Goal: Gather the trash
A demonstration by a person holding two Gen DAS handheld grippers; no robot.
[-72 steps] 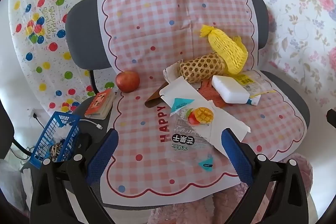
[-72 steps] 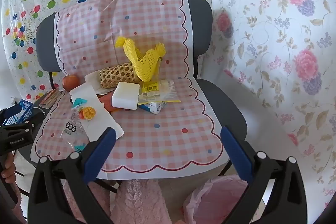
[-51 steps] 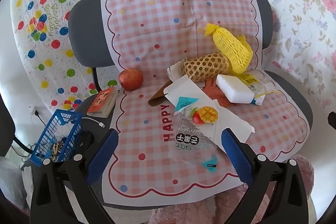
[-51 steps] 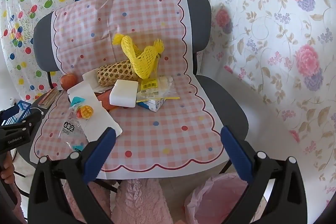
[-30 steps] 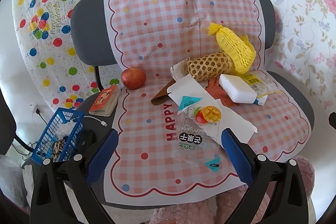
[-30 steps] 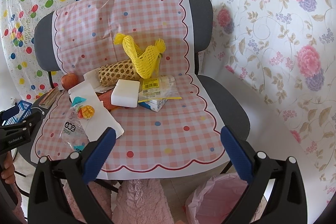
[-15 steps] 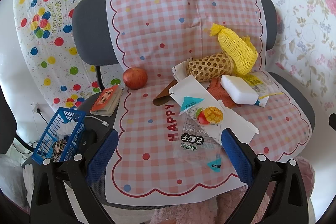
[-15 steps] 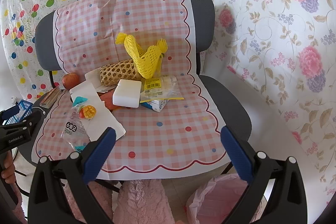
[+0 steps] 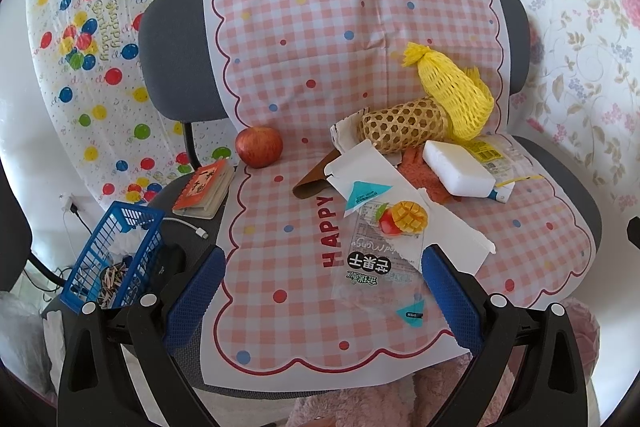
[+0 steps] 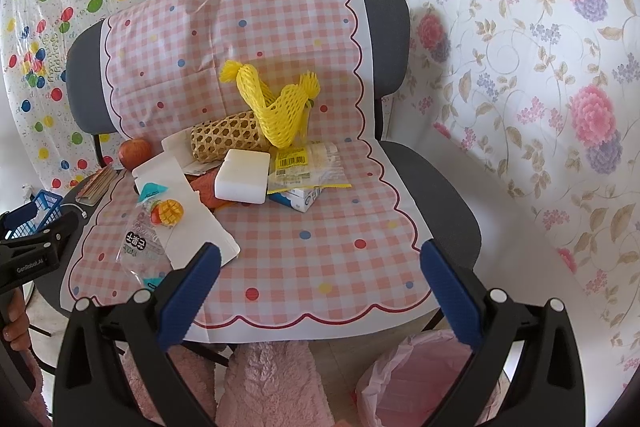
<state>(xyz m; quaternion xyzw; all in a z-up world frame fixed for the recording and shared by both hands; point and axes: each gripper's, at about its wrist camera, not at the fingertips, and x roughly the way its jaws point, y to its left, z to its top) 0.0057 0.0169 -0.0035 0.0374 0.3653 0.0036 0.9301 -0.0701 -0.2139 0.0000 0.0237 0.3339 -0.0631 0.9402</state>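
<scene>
Grey office chair [image 9: 172, 67] draped with a pink-and-white checked plastic sheet [image 9: 304, 67]; litter heaped on the seat toward the right side.

Left gripper [image 9: 322, 291] hangs in front of the seat edge, jaws spread wide, nothing between them. Right gripper [image 10: 320, 287] likewise: jaws released and empty, low over the front of the seat.

Trash on the seat: clear plastic snack wrapper with a mango picture [image 9: 380, 243] lying on a flat white cardboard piece [image 9: 452, 227], nearest the left gripper. Behind, a woven bamboo tube [image 9: 400, 127] on its side, a yellow foam fruit net [image 9: 452, 95] leaning against the chair back, touching the tube. White foam block [image 9: 456, 167] rests over an orange-red cloth-like scrap [image 9: 416, 167]. Crumpled clear wrapper with yellow barcode label [image 10: 304, 163] just beside the block.

Red apple [image 9: 259, 147] sits apart at the seat's left rear. Small orange-covered booklet [image 9: 204, 183] off the sheet. Blue plastic basket [image 9: 116, 255] lower left. Pink-lined bin [image 10: 424, 379] on the floor below the right gripper.
</scene>
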